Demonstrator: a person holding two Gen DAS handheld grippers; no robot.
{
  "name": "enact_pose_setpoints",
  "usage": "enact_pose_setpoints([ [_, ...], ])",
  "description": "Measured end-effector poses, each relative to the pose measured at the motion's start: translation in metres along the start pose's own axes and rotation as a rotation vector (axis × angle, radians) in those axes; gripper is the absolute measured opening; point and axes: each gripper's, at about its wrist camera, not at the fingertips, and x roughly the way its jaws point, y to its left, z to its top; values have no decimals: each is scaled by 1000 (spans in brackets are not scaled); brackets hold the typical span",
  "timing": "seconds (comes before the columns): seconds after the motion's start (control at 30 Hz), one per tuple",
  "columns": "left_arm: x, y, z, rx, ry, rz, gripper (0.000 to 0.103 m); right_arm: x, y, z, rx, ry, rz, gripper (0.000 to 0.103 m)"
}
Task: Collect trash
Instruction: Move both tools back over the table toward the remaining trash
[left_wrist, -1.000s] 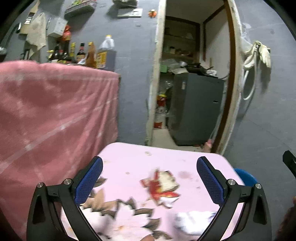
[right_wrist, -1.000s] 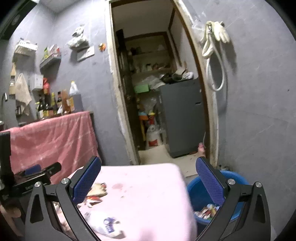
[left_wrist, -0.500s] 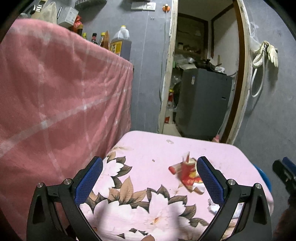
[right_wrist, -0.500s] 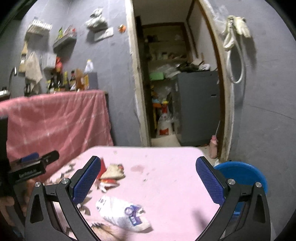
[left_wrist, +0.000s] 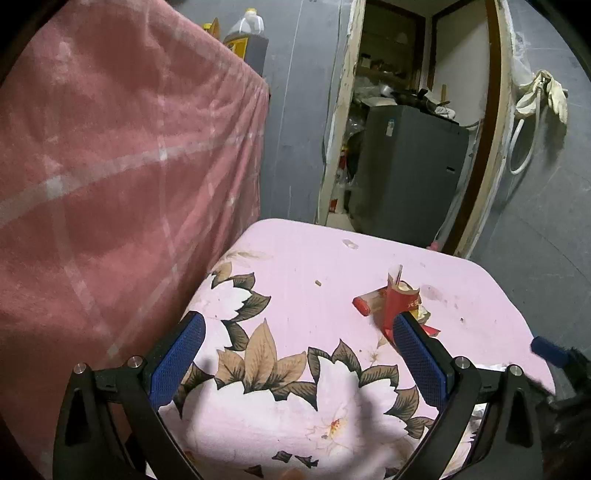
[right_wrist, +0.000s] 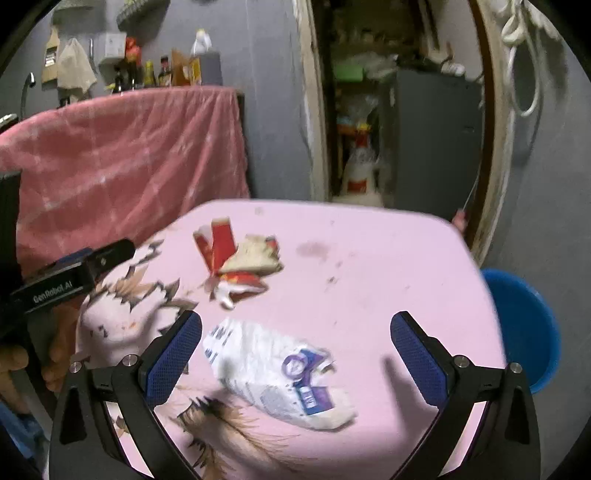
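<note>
A torn red and cream wrapper (right_wrist: 238, 256) lies crumpled near the middle of the pink flowered table (right_wrist: 369, 258); in the left wrist view the same red wrapper (left_wrist: 397, 301) sits just beyond my right-hand fingertip. A white crumpled packet with purple print (right_wrist: 280, 369) lies close below my right gripper (right_wrist: 295, 354), which is open and holds nothing. My left gripper (left_wrist: 295, 356) is open over the flowered part of the table (left_wrist: 295, 266), empty. A blue bucket (right_wrist: 524, 325) stands on the floor at the table's right edge.
A pink cloth-covered counter (left_wrist: 110, 166) with bottles (right_wrist: 162, 72) on top rises left of the table. Behind it an open doorway (left_wrist: 413, 122) shows a grey cabinet (left_wrist: 406, 177). A hand on the left gripper's handle (right_wrist: 55, 347) shows at left in the right wrist view.
Both grippers have dropped and tilted down toward the table. The right one swung left from the bucket, so the white packet now lies between its fingers. The wrapper slid right in the left view.
</note>
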Motion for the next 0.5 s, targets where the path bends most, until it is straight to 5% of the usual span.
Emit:
enact_pose_setpoints([
  [0.33,5,-2,0,-1,32,-14,99,21,7,-8,-36,149,9,100],
  [0.5,9,-4,0,7,44,-23,99,25,4,-10,-45,169,-50,82],
])
